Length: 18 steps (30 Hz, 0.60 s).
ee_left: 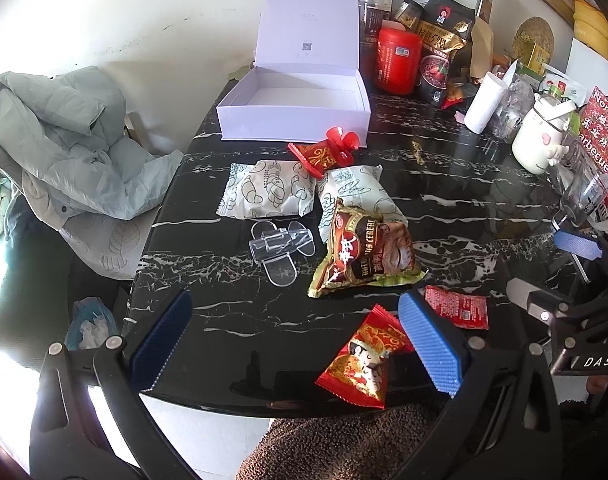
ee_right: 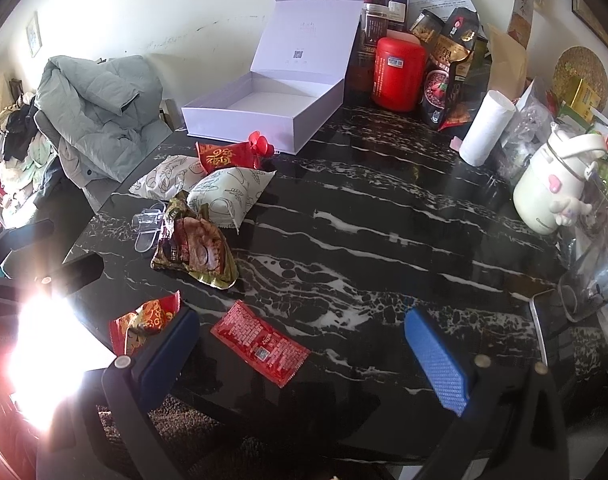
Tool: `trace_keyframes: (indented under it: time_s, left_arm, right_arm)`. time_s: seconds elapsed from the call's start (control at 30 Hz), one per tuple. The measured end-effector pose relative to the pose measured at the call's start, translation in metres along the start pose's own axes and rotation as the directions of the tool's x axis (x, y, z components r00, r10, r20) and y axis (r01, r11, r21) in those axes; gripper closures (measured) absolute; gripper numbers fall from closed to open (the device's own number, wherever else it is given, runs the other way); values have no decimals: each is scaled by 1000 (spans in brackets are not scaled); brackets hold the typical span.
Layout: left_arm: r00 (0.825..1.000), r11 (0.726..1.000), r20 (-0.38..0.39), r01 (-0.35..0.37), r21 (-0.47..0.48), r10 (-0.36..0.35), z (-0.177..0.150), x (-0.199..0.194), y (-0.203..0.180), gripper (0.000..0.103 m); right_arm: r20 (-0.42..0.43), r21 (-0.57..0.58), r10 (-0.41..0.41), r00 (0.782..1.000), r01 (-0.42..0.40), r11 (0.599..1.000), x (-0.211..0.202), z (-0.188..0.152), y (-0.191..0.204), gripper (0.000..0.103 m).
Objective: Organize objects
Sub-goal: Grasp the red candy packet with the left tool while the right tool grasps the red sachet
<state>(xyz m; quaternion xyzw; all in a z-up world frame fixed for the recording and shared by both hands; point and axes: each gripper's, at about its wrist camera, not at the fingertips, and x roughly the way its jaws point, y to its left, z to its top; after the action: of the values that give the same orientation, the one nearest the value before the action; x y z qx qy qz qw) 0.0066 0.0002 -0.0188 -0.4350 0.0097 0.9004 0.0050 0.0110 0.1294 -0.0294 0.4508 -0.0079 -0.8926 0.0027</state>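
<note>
- Both tongs spread and holding nothing: left tongs (ee_left: 300,344) hover low over the near desk edge, right tongs (ee_right: 304,348) over the near middle of the desk (ee_right: 384,216).
- White box (ee_left: 296,116) sits open and empty at the far side, lid up. The loose snacks all lie on the desk between it and the tongs.
- Red candy packet (ee_left: 362,364) lies right at the near edge, touching the left tongs' blue pad. A sideways nudge on closing could push it off the desk.
- Flat red sachet (ee_right: 260,346) lies flush on the glossy marble between the right tongs. Risk: pads skid over it and pinch nothing.
- Brown cereal bag (ee_left: 364,256) leans on a white pastry pack (ee_left: 356,196); pulling one likely drags the other.
- Clear clip (ee_left: 280,246) is hard to see against the dark desk and easy to knock.
- Glare at left of the right wrist view hides the left tongs there; collision risk if the arms cross.
</note>
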Motion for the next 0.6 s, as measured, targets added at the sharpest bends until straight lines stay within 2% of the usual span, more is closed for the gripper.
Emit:
trace_keyframes:
  time_s: [0.4,0.6]
  left_arm:
    - [997,999,-69,29,15,-27,-26,7,-11,0]
    - [993,997,-104,67,45,-62,-41,9,-20,0]
  right_arm:
    - [-70,5,20,997,-19,1000,9,-29,-3,0]
    - [-105,5,29,994,-28,1000,18,-44,-4,0]
